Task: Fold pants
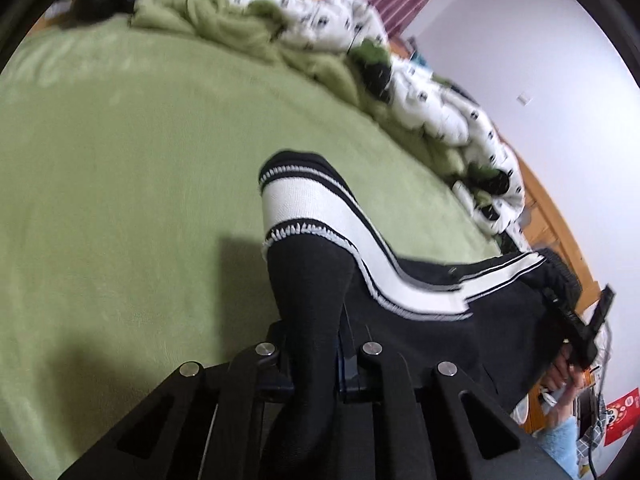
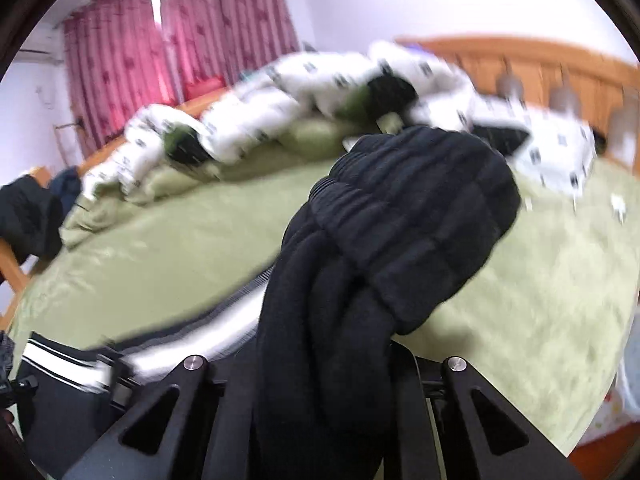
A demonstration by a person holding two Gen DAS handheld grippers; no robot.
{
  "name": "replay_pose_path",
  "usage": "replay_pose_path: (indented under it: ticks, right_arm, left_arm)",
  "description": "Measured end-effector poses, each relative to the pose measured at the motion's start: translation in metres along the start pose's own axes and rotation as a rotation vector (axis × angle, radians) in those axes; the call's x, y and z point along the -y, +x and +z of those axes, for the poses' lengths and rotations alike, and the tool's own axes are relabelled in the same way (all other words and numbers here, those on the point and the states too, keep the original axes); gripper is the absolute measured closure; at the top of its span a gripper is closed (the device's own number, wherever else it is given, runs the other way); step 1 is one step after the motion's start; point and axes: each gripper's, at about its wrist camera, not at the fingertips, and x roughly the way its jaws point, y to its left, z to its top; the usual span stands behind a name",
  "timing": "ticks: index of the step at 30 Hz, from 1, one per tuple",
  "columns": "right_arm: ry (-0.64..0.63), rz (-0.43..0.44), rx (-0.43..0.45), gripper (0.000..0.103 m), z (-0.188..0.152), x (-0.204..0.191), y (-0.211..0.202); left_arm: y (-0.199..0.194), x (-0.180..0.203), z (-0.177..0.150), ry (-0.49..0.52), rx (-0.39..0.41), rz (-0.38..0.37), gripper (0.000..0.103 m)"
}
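Note:
The pants are black with a broad white side stripe and are held up above the green bed. My left gripper is shut on the leg end, whose black and white cuff sticks up past the fingers. My right gripper is shut on the ribbed black waistband, bunched over the fingers. In the left wrist view the right gripper shows at the far right, at the waistband end. In the right wrist view the striped leg runs off to the lower left.
The bed is covered with a green blanket. A crumpled white and green duvet lies along the far side by the wooden headboard. Dark clothes lie at the bed's left corner. Red curtains hang behind.

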Motion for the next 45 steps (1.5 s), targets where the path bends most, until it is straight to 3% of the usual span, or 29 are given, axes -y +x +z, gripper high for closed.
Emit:
replay_pose_path:
  ticks: [4, 10, 13, 15, 17, 18, 20, 21, 25, 26, 28, 31, 35, 38, 39, 42, 45]
  right_arm:
    - [-0.038, 0.077, 0.076, 0.09, 0.037, -0.048, -0.038]
    - [-0.029, 0.238, 0.102, 0.09, 0.047, -0.105, -0.047]
    - [-0.001, 0.283, 0.025, 0.089, 0.023, -0.117, -0.008]
    - [0.011, 0.287, -0.052, 0.089, -0.002, -0.12, 0.028]
    - [0.0, 0.253, -0.147, 0.089, -0.032, -0.121, 0.067]
    - [-0.013, 0.191, -0.191, 0.088, -0.05, -0.116, 0.087]
    - [-0.009, 0.122, -0.26, 0.084, -0.072, -0.103, 0.111]
    - [0.024, 0.132, -0.284, 0.078, -0.081, -0.091, 0.117]
    - [0.141, 0.242, -0.405, 0.071, -0.103, -0.044, 0.112]
    - [0.14, 0.23, -0.407, 0.065, -0.106, -0.039, 0.104]
    - [0.089, 0.179, -0.392, 0.057, -0.108, -0.038, 0.084]
    - [-0.006, 0.118, -0.351, 0.056, -0.109, -0.04, 0.047]
    - [-0.082, 0.092, -0.304, 0.055, -0.098, -0.05, 0.008]
    - [-0.16, 0.152, -0.293, 0.055, -0.085, -0.084, -0.007]
    - [-0.187, 0.182, -0.29, 0.056, -0.081, -0.102, -0.011]
    - [-0.241, 0.279, -0.29, 0.055, -0.08, -0.153, -0.017]
    - [-0.331, 0.384, -0.291, 0.056, -0.089, -0.222, -0.014]
  left_arm:
    - [-0.03, -0.004, 0.023, -0.034, 0.032, -0.038, 0.093]
    - [-0.102, -0.048, 0.046, 0.004, 0.112, 0.129, 0.093]
    - [-0.115, -0.089, 0.049, -0.013, 0.074, 0.216, 0.091]
    - [-0.104, -0.115, 0.046, -0.02, 0.025, 0.276, 0.087]
    - [-0.082, -0.139, 0.036, -0.035, -0.043, 0.324, 0.084]
    - [-0.072, -0.147, 0.028, -0.033, -0.067, 0.355, 0.082]
    - [-0.065, -0.154, 0.014, -0.015, -0.06, 0.398, 0.069]
    - [-0.067, -0.154, 0.01, -0.007, -0.048, 0.409, 0.067]
    - [-0.088, -0.14, 0.004, 0.029, 0.013, 0.473, 0.06]
    - [-0.093, -0.131, 0.004, 0.042, 0.039, 0.471, 0.049]
    - [-0.099, -0.116, 0.005, 0.079, 0.063, 0.451, 0.038]
    - [-0.101, -0.094, -0.006, 0.127, 0.075, 0.418, 0.038]
    - [-0.079, -0.104, -0.046, 0.04, -0.023, 0.4, 0.037]
    - [-0.079, -0.089, -0.077, 0.133, 0.02, 0.466, 0.037]
    - [-0.084, -0.082, -0.081, 0.157, 0.022, 0.456, 0.037]
    - [-0.109, -0.072, -0.086, 0.13, 0.054, 0.366, 0.035]
    - [-0.13, -0.081, -0.091, 0.089, 0.064, 0.386, 0.035]
